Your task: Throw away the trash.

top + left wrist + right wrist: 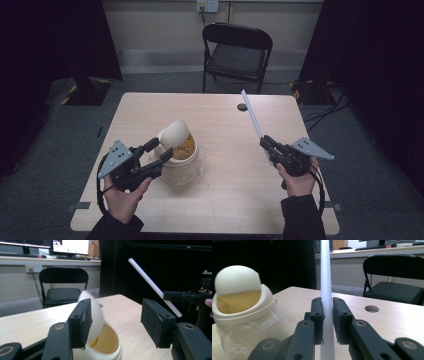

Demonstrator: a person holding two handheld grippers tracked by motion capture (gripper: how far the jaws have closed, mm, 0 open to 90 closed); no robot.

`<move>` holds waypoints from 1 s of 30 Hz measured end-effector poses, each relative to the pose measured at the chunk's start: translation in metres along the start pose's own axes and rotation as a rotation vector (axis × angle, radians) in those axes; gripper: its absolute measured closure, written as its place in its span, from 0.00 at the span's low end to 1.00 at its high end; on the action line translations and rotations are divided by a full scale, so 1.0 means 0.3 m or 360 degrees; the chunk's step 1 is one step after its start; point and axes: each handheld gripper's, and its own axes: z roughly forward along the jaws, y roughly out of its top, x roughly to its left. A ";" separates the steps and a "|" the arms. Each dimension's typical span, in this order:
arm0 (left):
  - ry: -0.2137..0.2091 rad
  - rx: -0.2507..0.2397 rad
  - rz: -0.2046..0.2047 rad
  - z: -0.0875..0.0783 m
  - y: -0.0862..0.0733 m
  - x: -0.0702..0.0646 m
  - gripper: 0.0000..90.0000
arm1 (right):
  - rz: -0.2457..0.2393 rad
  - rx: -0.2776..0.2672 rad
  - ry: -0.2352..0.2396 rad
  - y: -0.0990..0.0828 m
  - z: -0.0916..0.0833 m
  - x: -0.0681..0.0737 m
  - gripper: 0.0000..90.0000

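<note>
The right gripper [327,322] has its jaws clamped on a white tube [326,277], held near its lower end so most of its length rises over the table [225,200]; it looks light, stiff and smooth, so a grip nearer its middle would likely wobble less. The left gripper [115,322] stands part open around nothing, one pad just beside the tilted swing lid [96,315] of the small bin [177,150] near mid-table.
</note>
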 end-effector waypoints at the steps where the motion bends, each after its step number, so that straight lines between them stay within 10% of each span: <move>1: -0.0011 -0.0006 0.0001 0.012 0.006 -0.009 0.47 | 0.0004 -0.0004 0.0019 0.003 0.004 0.010 0.89; 30: -0.0233 -0.0022 -0.0057 0.345 0.068 -0.172 0.50 | -0.0032 -0.0041 0.0150 0.014 0.016 0.068 0.89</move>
